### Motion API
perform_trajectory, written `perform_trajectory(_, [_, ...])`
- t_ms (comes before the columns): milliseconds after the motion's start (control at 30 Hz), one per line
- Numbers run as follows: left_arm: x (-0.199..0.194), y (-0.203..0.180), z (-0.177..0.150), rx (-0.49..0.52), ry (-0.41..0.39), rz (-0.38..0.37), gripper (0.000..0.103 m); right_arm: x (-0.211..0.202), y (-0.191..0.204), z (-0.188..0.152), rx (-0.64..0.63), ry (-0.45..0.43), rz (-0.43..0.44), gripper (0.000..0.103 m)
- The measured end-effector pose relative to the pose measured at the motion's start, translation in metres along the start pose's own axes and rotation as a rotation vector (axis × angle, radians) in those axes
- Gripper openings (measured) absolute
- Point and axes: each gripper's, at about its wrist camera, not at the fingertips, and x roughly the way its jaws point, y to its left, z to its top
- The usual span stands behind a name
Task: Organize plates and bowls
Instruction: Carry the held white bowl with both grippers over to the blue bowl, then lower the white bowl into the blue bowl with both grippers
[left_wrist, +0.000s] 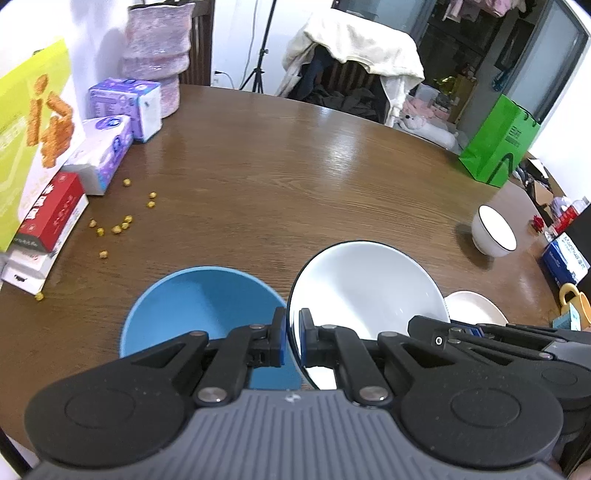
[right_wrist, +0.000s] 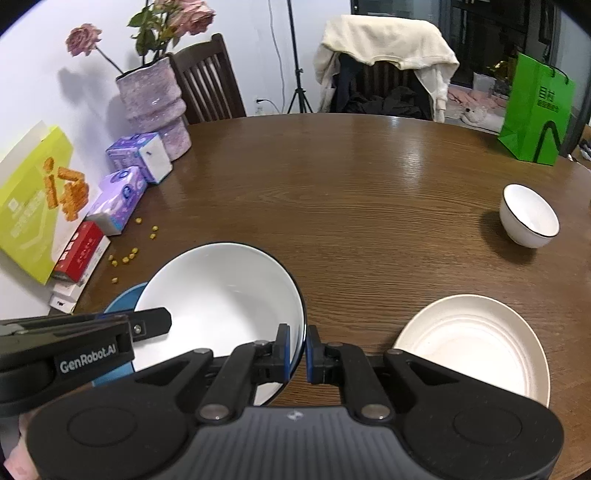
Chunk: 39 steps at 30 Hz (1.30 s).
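Observation:
A large white bowl (left_wrist: 369, 295) (right_wrist: 221, 295) with a thin black rim is held by both grippers. My left gripper (left_wrist: 292, 338) is shut on its left rim and shows in the right wrist view as a black arm (right_wrist: 162, 321). My right gripper (right_wrist: 305, 350) is shut on the bowl's right rim and enters the left wrist view from the right (left_wrist: 436, 332). A blue bowl (left_wrist: 199, 306) (right_wrist: 123, 299) sits just left of the white bowl, partly hidden by it. A cream plate (left_wrist: 474, 306) (right_wrist: 472, 339) lies to the right. Farther right stands a small white bowl (left_wrist: 493, 230) (right_wrist: 530, 216).
The round wooden table (right_wrist: 351, 184) has snack boxes (right_wrist: 33, 206), tissue packs (right_wrist: 122, 199), a lilac vase (right_wrist: 155, 107) and several scattered yellow sweets (left_wrist: 122, 221) along its left side. A green paper bag (right_wrist: 535, 110) stands at the far right edge. A yellow mug (left_wrist: 572, 299) is at the right.

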Motion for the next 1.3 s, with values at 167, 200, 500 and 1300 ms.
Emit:
perform_trajectory(167, [-0.004, 0.014, -0.002, -0.028, -0.005, 0.016, 0.007, 0.003, 0.011, 0.002, -0.026, 0.008, 0.017, 0.008])
perform_trajectory(200, [-0.005, 0.017, -0.002, -0.034, -0.006, 0.020, 0.007, 0.003, 0.014, 0.002, -0.031, 0.009, 0.020, 0.008])
perform_trajectory(500, [-0.010, 0.040, -0.003, -0.083, -0.010, 0.047, 0.007, 0.011, 0.039, 0.005, -0.082, 0.022, 0.047, 0.008])
perform_trajectory(1300, [-0.004, 0.086, -0.005, -0.166, 0.004, 0.094, 0.007, 0.037, 0.084, 0.014, -0.171, 0.068, 0.089, 0.008])
